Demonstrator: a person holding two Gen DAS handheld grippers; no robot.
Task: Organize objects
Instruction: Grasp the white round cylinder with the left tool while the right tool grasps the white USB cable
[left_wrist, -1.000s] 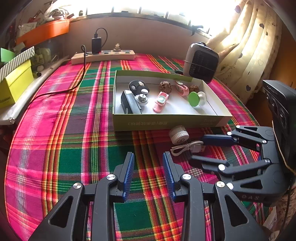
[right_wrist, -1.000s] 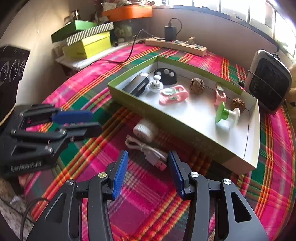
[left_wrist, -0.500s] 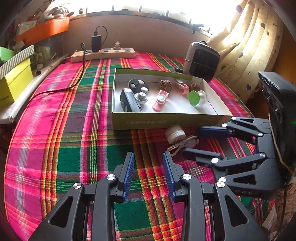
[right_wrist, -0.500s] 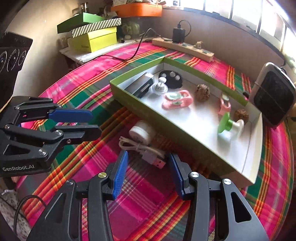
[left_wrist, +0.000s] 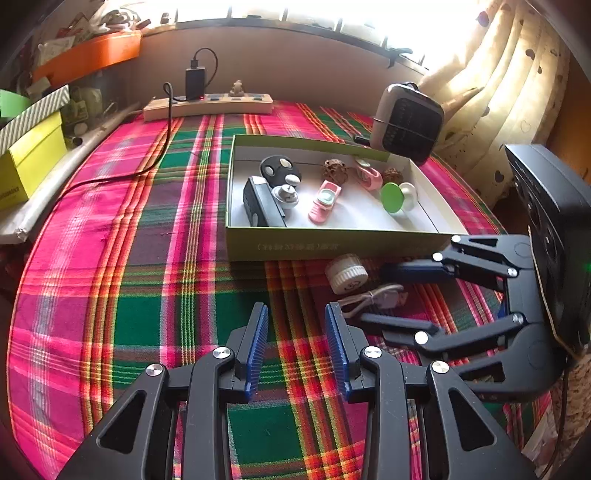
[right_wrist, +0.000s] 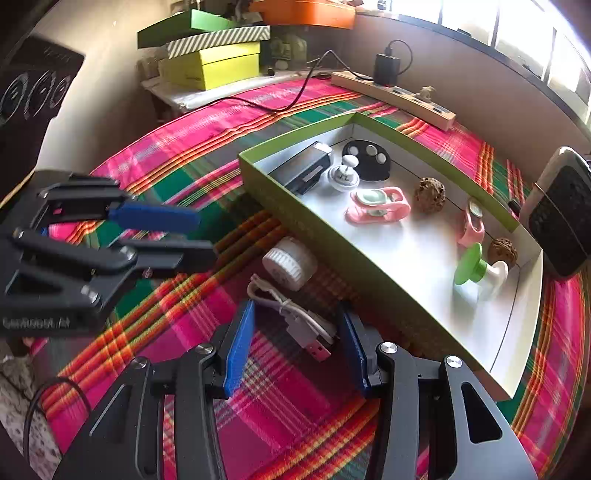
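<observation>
step: reaching for cable | my right claw (right_wrist: 295, 332) spread, empty | cable (right_wrist: 295, 317) lay on cloth between my fingers, box (right_wrist: 332, 229) just beyond | next: lower, pinch, lift into box | left claw (left_wrist: 295, 328) spread, idle

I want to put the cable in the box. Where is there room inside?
Bare floor lies along the near wall of the green box, between the pink phone toy and the green-capped knob. The far-left corner is crowded by the black case and white knob.
</observation>
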